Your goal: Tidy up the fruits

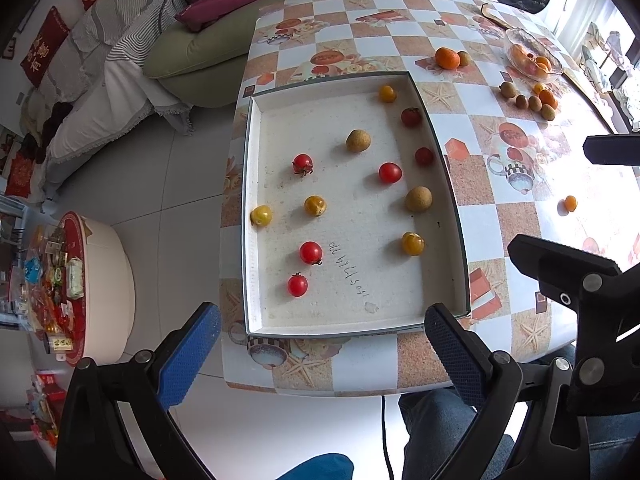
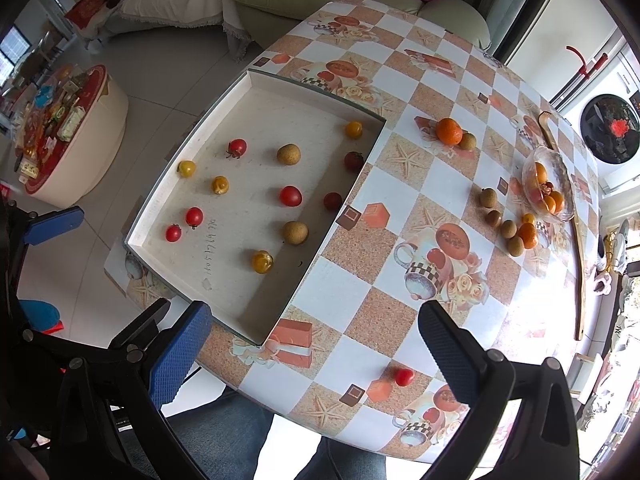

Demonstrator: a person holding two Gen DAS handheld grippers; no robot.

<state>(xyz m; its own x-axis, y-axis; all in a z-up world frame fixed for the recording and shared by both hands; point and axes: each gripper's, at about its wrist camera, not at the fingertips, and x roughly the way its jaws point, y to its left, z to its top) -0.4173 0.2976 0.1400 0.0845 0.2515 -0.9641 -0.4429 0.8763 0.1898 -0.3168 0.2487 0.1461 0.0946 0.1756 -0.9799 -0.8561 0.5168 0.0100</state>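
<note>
A shallow white tray (image 1: 256, 216) (image 2: 256, 92) lies on the checkered table and holds several red and yellow cherry tomatoes and two brown longans (image 1: 358, 140) (image 2: 288, 154). A mandarin (image 1: 447, 57) (image 2: 449, 131) and a longan sit just beyond the tray. A lone red tomato (image 2: 404, 377) rests near the table's front edge, between the right fingers. A small orange fruit (image 1: 570, 203) lies at the right. My left gripper (image 1: 322, 354) hangs open above the tray's near edge. My right gripper (image 2: 314, 354) is open above the front edge, holding nothing.
A glass bowl (image 1: 516, 36) (image 2: 566, 178) of orange fruit stands at the far right, with several longans and mandarins (image 2: 510, 228) beside it. A green sofa (image 1: 208, 40) lies behind the table, and a round cluttered side table (image 1: 100, 280) stands on the floor at left. A person's jeans-clad legs show below.
</note>
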